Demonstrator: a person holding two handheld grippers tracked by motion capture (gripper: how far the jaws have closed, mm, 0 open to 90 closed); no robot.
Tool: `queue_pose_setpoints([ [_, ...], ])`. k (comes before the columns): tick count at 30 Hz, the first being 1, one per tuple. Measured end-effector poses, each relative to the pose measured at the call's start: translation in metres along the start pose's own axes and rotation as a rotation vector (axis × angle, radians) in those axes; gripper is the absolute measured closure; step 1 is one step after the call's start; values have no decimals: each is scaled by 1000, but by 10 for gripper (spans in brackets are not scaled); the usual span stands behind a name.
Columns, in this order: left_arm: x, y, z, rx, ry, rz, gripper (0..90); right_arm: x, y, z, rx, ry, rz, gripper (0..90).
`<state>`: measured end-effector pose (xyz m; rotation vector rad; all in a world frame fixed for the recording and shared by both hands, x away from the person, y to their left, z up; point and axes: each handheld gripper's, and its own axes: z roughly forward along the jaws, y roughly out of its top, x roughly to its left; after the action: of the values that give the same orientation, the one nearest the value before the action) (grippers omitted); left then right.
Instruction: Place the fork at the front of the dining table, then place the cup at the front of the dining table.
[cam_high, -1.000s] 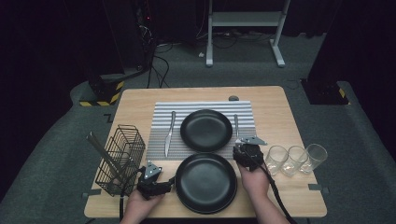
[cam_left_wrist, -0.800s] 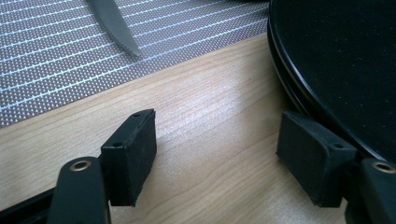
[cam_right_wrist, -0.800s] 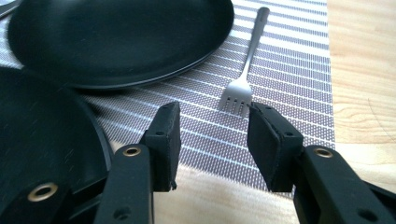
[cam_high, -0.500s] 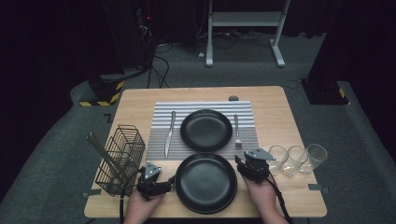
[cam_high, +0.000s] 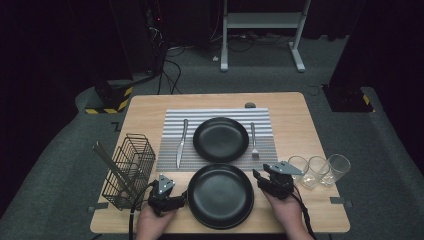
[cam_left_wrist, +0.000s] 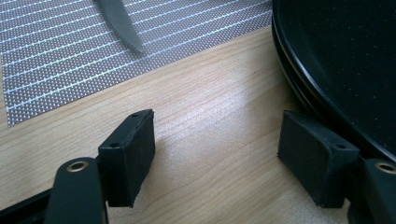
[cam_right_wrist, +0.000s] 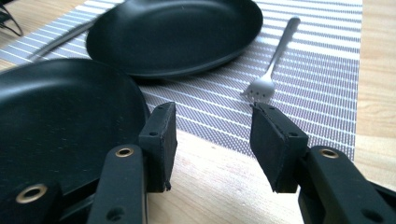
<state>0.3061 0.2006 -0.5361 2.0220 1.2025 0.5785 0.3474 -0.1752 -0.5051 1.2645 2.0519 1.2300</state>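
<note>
In the high view, the near black plate (cam_high: 220, 195) is seen on the worktop (cam_high: 310, 145) just below the striped placemat (cam_high: 170, 162), flanked by the left gripper (cam_high: 181, 200) and the right gripper (cam_high: 260, 179). In the left gripper view, the jaws are spread, one pad (cam_left_wrist: 317, 156) tucked under the rim, so the rim should be bracketed squarely before closing. In the right gripper view, the spread jaws sit beside the rim, short of the fork (cam_right_wrist: 273, 60), and should be kept off it.

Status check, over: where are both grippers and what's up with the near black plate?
Left gripper open at near plate's left rim. Right gripper open at its right rim. Plate flat on table, ungripped. Three glasses close beside the right gripper.
</note>
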Motion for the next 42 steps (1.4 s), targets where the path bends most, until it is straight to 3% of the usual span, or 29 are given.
queue_pose_setpoints([
  [5, 0, 0, 0, -2, -4, -5, 274, 1, 5, -10, -19, 27, 5, 438],
  [16, 1, 0, 0, -4, -11, -7, 273, 4, 12, -30, -70, 50, -43, 415],
  [21, 2, 0, 0, -5, -13, -8, 273, 4, 15, -35, -84, 48, -59, 413],
  [42, 1, 0, 0, 0, -4, 1, 273, -13, 25, -60, -147, 32, -47, 424],
])
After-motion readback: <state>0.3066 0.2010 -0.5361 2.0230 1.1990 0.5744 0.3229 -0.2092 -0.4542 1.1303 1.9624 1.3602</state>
